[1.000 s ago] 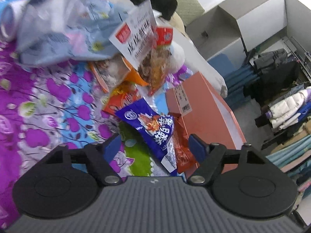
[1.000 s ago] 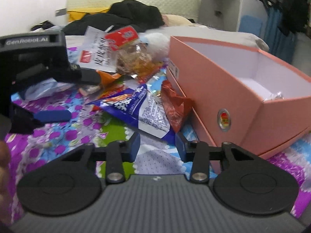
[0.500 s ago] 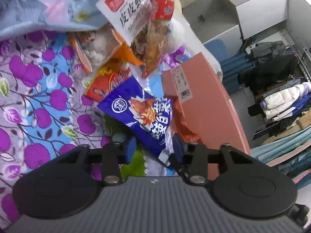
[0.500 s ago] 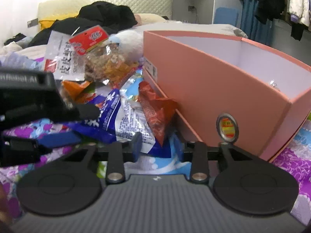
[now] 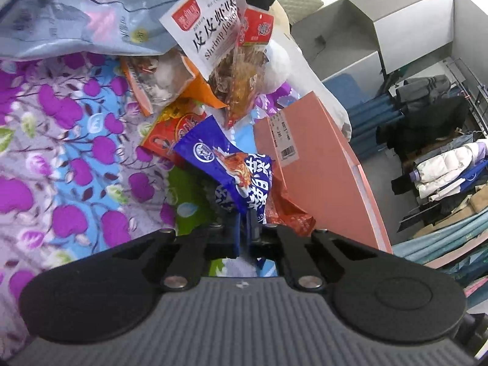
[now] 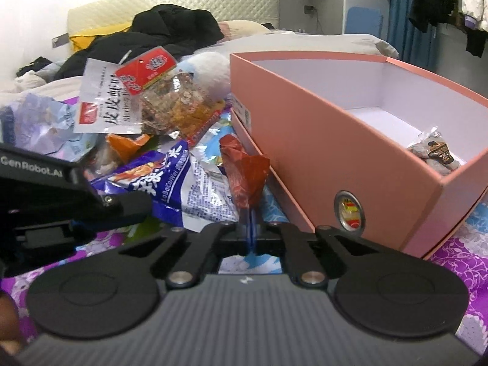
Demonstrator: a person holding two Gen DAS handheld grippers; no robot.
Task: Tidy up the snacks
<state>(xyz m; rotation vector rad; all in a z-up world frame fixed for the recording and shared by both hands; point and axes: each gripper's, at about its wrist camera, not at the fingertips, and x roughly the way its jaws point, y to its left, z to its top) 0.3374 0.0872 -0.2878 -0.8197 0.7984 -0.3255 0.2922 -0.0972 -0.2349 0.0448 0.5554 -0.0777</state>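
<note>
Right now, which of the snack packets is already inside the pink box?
Only the small grey-and-clear packet with a dark label, lying in the near corner of the pink box. The blue packet, red packet and the rest lie outside on the bedspread.

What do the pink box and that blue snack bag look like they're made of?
The pink box looks like stiff cardboard with a matte finish: flat straight walls, crisp edges, a white lining and a stuck-on barcode label. The blue snack bag seems to be thin glossy plastic film, since it crinkles, catches the light and carries printed artwork. Neither can be told for certain from looks alone.
</note>
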